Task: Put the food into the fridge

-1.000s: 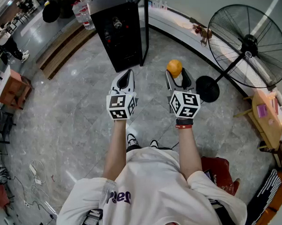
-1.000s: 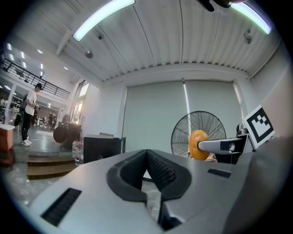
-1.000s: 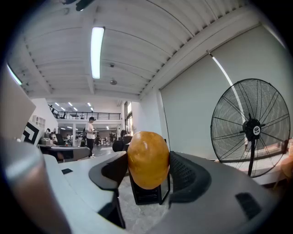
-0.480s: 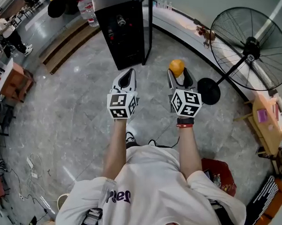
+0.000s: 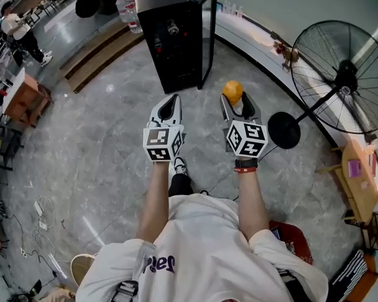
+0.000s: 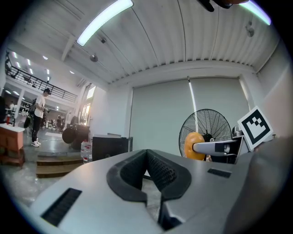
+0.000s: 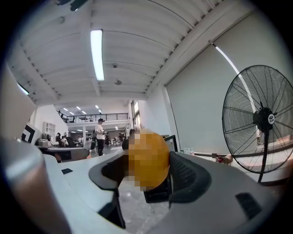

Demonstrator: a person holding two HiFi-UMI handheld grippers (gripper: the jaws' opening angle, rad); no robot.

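Observation:
An orange (image 5: 233, 91) is clamped at the tips of my right gripper (image 5: 234, 97), held out above the grey floor. In the right gripper view the orange (image 7: 148, 159) fills the gap between the two dark pads. My left gripper (image 5: 168, 108) is level with it on the left, shut with nothing in it; its pads meet in the left gripper view (image 6: 147, 168). The black fridge (image 5: 173, 39) stands ahead of both grippers with its glass door (image 5: 208, 35) swung open on the right side. From the left gripper view the orange (image 6: 193, 146) shows off to the right.
A big standing fan (image 5: 341, 80) with a round black base (image 5: 283, 130) is close on the right. A white ledge (image 5: 259, 42) runs behind the fridge. Wooden steps (image 5: 99, 54) lie to the fridge's left. A person (image 5: 21, 32) stands far off at the top left.
The view has shifted so the fridge sits a little nearer and further right. Both grippers keep the same pose, with the orange still held in the right one.

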